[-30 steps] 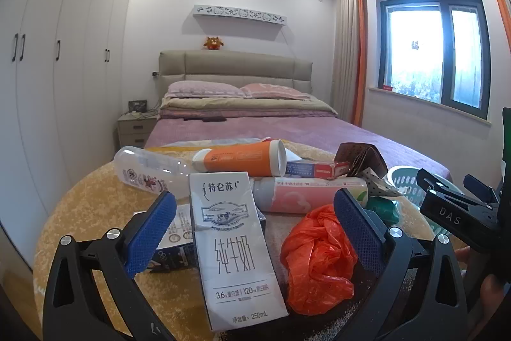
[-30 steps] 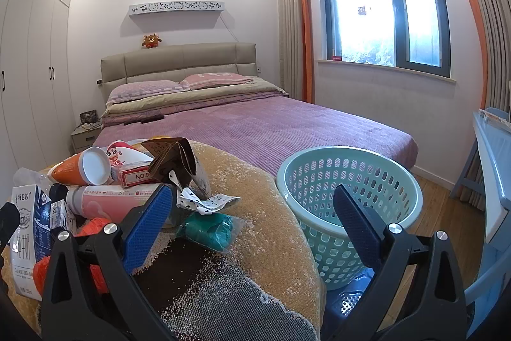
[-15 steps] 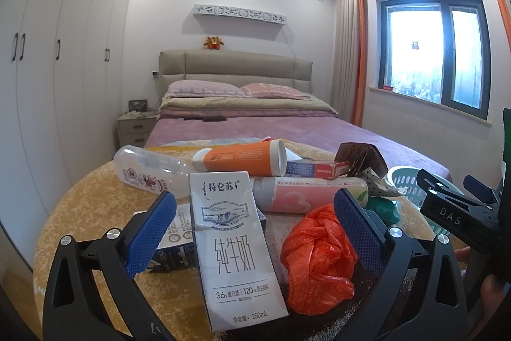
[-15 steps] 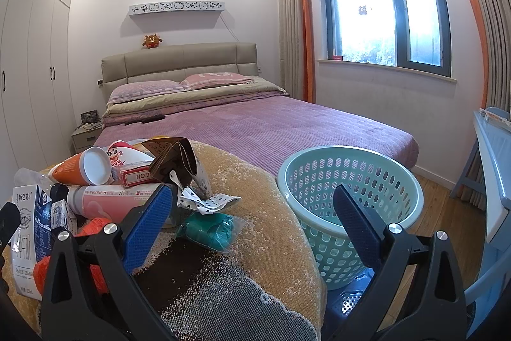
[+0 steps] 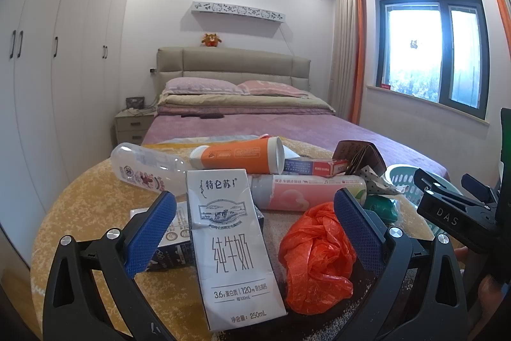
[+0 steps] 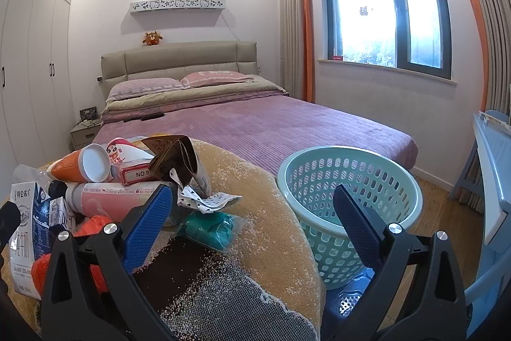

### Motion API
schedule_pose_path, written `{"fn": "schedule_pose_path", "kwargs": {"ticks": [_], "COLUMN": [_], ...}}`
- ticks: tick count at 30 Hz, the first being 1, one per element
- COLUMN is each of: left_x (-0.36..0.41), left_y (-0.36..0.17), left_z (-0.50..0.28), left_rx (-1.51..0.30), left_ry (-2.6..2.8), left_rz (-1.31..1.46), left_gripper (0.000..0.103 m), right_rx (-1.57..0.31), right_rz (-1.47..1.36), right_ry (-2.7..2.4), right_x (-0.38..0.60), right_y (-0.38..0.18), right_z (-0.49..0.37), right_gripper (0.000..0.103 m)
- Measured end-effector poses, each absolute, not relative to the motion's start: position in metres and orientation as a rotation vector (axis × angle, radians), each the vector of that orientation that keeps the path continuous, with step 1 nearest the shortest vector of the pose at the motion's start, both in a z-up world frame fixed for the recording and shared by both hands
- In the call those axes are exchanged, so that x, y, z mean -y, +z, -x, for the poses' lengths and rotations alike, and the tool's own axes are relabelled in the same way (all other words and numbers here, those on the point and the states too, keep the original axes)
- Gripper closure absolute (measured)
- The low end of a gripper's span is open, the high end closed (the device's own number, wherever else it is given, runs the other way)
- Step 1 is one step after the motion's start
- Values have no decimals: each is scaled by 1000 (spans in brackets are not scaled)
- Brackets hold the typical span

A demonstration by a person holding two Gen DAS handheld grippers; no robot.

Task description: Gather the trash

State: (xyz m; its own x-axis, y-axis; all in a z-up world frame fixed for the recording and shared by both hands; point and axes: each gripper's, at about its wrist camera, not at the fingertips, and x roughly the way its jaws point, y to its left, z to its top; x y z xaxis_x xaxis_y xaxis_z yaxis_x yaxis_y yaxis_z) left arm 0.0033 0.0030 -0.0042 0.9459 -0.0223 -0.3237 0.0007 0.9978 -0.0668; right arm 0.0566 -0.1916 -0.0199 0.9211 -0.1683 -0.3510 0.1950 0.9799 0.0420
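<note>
Trash heap on round table [image 5: 95, 206]; both grippers spread wide and empty.

Left gripper [image 5: 255, 229]: fingers wide apart, gripping nothing, framing a white milk carton [image 5: 233, 248] lying flat and a crumpled orange plastic bag [image 5: 316, 258] to its right. Behind: pink bottle [image 5: 306, 190] on its side, orange cup [image 5: 239, 154] tipped over, clear bottle [image 5: 147, 170], red-and-white box [image 5: 314, 166], brown folded wrapper [image 5: 359, 155]. Right gripper [image 6: 252, 226]: fingers wide apart, holding nothing, above the table edge; green packet [image 6: 210, 229] just beside its left finger. Teal basket [image 6: 348, 197] stands on the floor just beside the table, with none of the trash visible inside it.
</note>
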Motion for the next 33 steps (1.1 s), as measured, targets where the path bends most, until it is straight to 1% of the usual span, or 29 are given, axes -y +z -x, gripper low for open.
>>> {"fn": "schedule_pose_path", "kwargs": {"ticks": [13,20,22,23,24,26,29,30,33], "left_x": [-2,-9,-14,-18,-21,-26,-31,-32,-31], "left_y": [-5,-7,-8,-8,-8,-6,-6,-6,-10], "left_z": [-6,-16,-20,-23,-23,-22,-25,-27,-35], "left_rx": [-376,-467,-506,-558,-560,-585,-646,-668,-721], "left_ry": [-11,-14,-10,-19,-25,-26,-16,-20,-22], "left_rz": [59,85,110,126,133,146,160,177,184], "left_gripper": [7,8,14,15,18,19,20,24,24], "right_rx": [-353,-367,-397,-405,-426,-413,-443,-460,-441], "right_rz": [-76,-57,-9,28,44,73,63,59,42], "right_ry": [-202,-204,-201,-201,-189,-132,-50,-21,29], "right_x": [196,192,184,179,174,164,155,153,149], "right_y": [-20,-19,-17,-15,-13,-5,2,4,3], "right_z": [-55,-56,-55,-52,-51,-42,-39,-39,-33], "right_gripper": [7,7,7,7,7,7,7,9,16]}}
